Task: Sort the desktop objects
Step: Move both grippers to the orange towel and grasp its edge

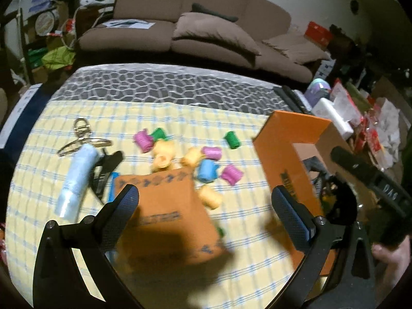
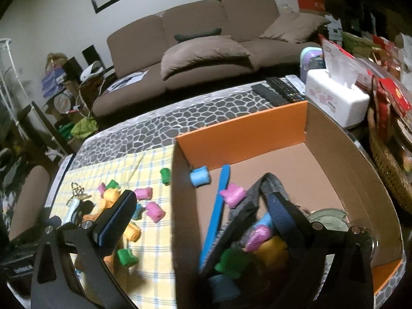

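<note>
Over checked cloth (image 1: 38, 154) — left claw (image 1: 204, 203) wide, empty; right claw (image 2: 203, 211) wide over orange box (image 2: 242, 131), empty.

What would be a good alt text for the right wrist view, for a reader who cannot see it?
The open right tongs straddle the near wall of a large orange cardboard box, empty. Inside the box lie small coloured rolls, a blue strip and a grey bag. More rolls are scattered on the yellow checked cloth to the left.
</note>
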